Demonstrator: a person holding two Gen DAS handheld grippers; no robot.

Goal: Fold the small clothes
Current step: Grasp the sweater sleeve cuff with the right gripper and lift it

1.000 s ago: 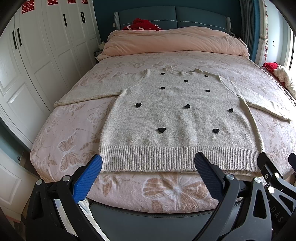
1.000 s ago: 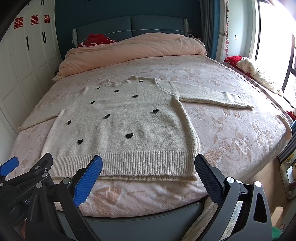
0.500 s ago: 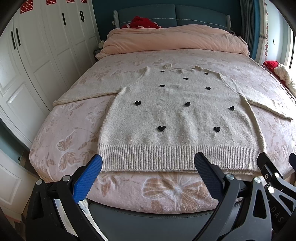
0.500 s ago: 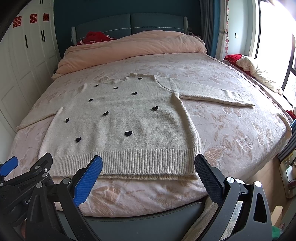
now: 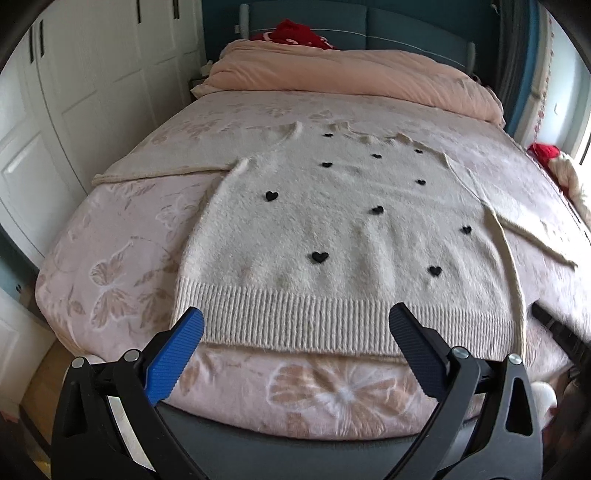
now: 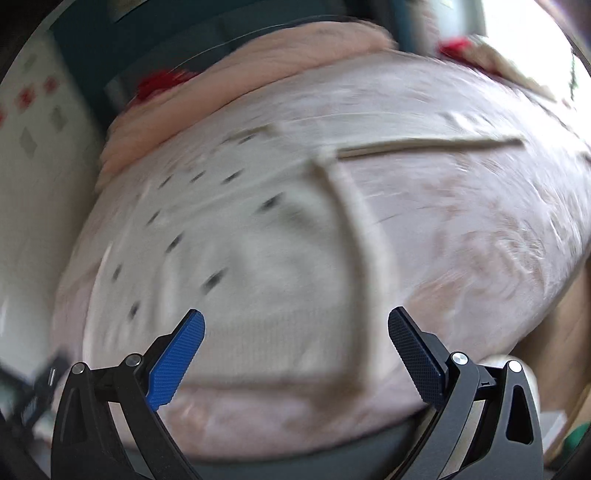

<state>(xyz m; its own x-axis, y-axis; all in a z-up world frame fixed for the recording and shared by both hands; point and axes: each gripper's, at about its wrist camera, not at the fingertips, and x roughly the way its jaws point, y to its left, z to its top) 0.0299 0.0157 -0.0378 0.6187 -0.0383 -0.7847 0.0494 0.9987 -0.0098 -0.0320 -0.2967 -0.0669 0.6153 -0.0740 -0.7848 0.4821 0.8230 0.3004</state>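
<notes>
A cream knitted sweater (image 5: 343, 236) with small black hearts lies flat, face up, on the bed, sleeves spread to both sides. Its ribbed hem (image 5: 332, 317) runs along the bed's near edge. My left gripper (image 5: 295, 325) is open just over the hem's left half, with nothing between its fingers. The right wrist view is motion-blurred. There my right gripper (image 6: 295, 328) is open over the sweater (image 6: 258, 258) near its right hem, also empty. The right sleeve (image 6: 428, 144) stretches away to the right.
The bed has a pink flowered blanket (image 5: 110, 266) and a rolled pink duvet (image 5: 351, 77) at the headboard. White wardrobe doors (image 5: 74, 92) stand on the left. Red fabric (image 5: 295, 33) lies by the headboard, more clothes (image 5: 561, 170) at the right edge.
Both grippers have moved forward toward the sweater's hem. The right one is swinging fast and tilting, blurring its view. The sweater has not moved.
</notes>
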